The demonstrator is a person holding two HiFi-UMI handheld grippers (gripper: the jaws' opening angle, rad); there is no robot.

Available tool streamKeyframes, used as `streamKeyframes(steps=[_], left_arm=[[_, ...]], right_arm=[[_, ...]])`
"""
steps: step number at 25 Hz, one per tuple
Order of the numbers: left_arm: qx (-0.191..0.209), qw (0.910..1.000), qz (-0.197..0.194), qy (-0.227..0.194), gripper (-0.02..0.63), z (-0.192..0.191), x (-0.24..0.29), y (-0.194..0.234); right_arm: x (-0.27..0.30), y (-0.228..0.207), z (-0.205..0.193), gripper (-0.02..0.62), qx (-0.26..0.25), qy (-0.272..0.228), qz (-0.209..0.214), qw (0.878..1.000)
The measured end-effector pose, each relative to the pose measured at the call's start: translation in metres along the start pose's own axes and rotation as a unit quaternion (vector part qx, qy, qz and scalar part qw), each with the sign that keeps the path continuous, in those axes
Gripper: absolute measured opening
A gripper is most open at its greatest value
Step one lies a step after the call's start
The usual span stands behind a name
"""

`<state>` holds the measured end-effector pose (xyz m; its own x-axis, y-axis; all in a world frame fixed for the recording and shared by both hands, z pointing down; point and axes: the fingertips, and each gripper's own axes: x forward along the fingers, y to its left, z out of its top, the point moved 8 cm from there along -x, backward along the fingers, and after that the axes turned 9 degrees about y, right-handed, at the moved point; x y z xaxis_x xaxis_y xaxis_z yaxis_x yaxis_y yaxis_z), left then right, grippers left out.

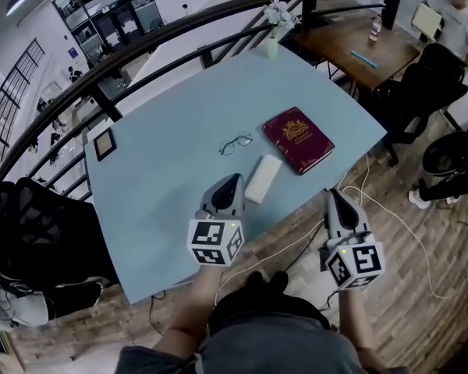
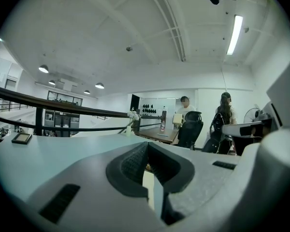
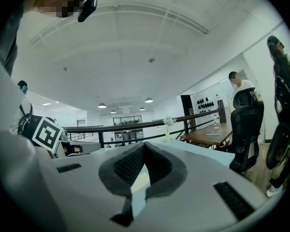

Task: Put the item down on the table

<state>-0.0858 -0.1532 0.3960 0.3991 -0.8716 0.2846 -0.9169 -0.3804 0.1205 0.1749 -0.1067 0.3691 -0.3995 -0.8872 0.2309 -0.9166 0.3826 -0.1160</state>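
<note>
Most of table (image 2: 48,153) behind L claw (image 2: 147,146).

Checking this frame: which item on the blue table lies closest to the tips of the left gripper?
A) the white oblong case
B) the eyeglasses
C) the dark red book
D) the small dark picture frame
A: in the head view the white oblong case lies right beside the tips of the left gripper.

The tabletop (image 1: 164,162) is smooth, matt pale blue. At centre right, the book (image 1: 297,139) has a maroon leather-like cover with gilt stamping. The white case (image 1: 263,178) looks like smooth matt plastic. The spectacles (image 1: 235,142) are thin wire. The left claw (image 2: 147,145) is matt grey plastic.
</note>
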Motion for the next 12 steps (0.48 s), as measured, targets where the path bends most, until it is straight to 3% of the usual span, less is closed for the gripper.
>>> streamKeyframes(steps=[12], left_arm=[[0.005,0.9999,-0.01,0.001,0.006,0.0005,0.0014,-0.0042]], right_arm=[[-0.0037,0.0003,-0.0007,0.002,-0.003,-0.001,-0.003,1.0]])
